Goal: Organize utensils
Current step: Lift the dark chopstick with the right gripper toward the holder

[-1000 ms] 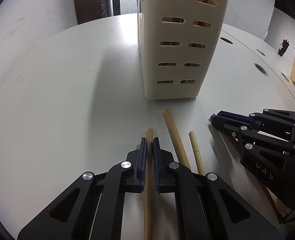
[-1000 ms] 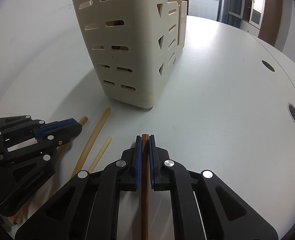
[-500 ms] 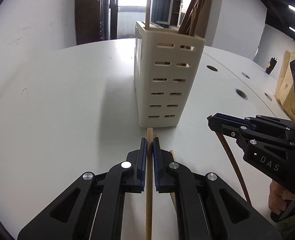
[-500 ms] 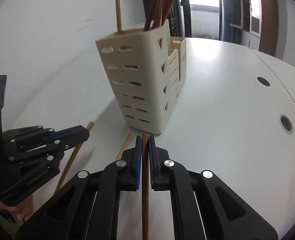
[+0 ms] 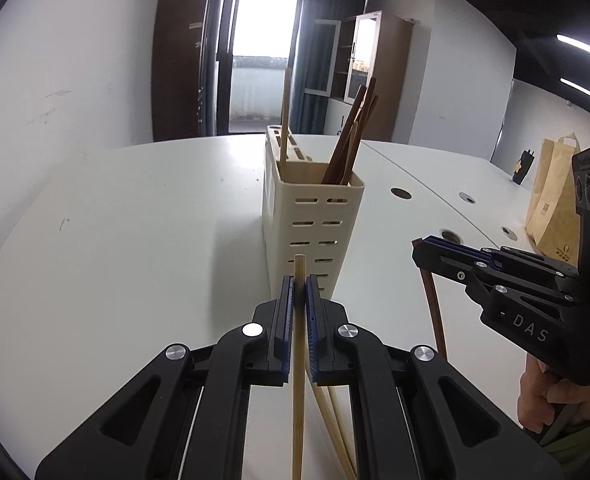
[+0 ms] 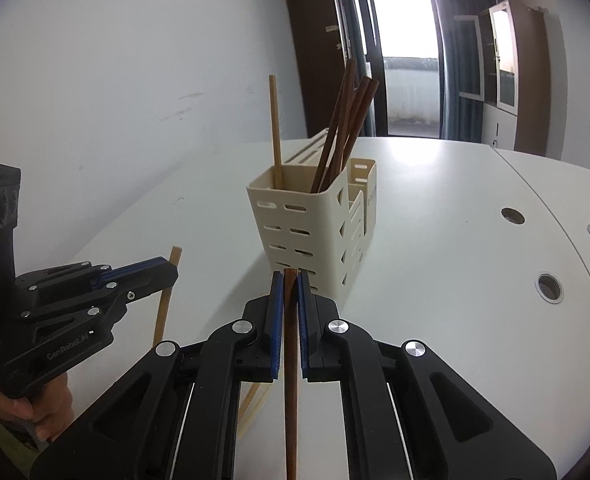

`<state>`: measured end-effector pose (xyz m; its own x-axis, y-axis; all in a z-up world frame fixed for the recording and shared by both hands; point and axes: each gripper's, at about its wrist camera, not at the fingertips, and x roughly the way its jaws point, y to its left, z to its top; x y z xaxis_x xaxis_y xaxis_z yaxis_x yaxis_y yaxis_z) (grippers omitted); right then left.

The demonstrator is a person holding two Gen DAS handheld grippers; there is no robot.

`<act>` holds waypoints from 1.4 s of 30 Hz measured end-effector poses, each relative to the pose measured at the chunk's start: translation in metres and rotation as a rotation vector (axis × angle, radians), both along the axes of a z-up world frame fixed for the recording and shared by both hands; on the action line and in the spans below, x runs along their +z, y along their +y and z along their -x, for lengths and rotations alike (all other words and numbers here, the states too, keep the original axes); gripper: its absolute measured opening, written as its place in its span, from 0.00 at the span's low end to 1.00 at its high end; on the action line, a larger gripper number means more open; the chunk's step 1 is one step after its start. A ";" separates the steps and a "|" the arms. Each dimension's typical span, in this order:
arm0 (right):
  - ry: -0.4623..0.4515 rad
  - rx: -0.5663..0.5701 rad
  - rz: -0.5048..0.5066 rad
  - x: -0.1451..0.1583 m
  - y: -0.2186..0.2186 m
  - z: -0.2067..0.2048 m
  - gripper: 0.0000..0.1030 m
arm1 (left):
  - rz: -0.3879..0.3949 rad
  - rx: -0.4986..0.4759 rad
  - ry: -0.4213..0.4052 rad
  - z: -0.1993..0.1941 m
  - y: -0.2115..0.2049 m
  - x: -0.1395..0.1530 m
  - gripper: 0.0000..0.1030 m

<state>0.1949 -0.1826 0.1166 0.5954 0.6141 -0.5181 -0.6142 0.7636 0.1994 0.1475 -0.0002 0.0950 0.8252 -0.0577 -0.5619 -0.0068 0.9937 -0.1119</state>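
Observation:
My left gripper [image 5: 299, 280] is shut on a light bamboo chopstick [image 5: 298, 380] and holds it raised above the white table. My right gripper [image 6: 291, 276] is shut on a dark brown chopstick [image 6: 291, 380], also raised. Each gripper shows in the other's view: the right gripper [image 5: 419, 248] with its brown stick, the left gripper [image 6: 173, 270] with its pale stick. Ahead stands a cream slotted utensil holder [image 5: 315, 220], also in the right wrist view [image 6: 307, 224]. It holds several dark chopsticks [image 6: 347, 128] and one light chopstick [image 6: 275, 128]. Two light chopsticks [image 5: 331, 420] lie on the table below my left gripper.
The white table [image 5: 135, 240] has round cable holes [image 6: 549, 286] on the right. A brown paper bag [image 5: 551, 200] stands at the far right. A white wall runs along the left; a glass door and cabinets are behind the table.
Both grippers have lifted their chopsticks off the table and pulled back and up from the holder, so its open top now shows. Two light chopsticks stay on the table.

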 end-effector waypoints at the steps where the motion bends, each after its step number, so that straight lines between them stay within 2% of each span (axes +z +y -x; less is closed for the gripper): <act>1: -0.009 0.003 -0.008 0.004 -0.001 0.003 0.07 | -0.002 0.000 -0.011 0.000 -0.002 0.005 0.06; 9: -0.114 0.017 -0.046 0.048 -0.009 0.020 0.07 | -0.049 -0.031 -0.104 0.015 -0.012 0.045 0.06; 15: -0.162 0.014 -0.056 0.067 -0.008 0.018 0.07 | -0.059 -0.035 -0.151 0.011 -0.014 0.061 0.06; 25: -0.224 0.006 -0.078 0.082 -0.003 -0.001 0.07 | -0.057 -0.029 -0.200 -0.004 -0.011 0.074 0.06; 32: -0.269 -0.020 -0.150 0.090 -0.009 -0.023 0.07 | -0.049 -0.018 -0.281 -0.011 -0.005 0.092 0.06; 42: -0.339 -0.024 -0.216 0.100 -0.006 -0.034 0.08 | -0.068 -0.009 -0.387 -0.018 -0.012 0.108 0.06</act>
<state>0.2288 -0.1885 0.2170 0.7259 0.6713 -0.1500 -0.6552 0.7412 0.1462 0.1659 -0.0118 0.2034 0.9765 -0.0392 -0.2119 0.0317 0.9987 -0.0388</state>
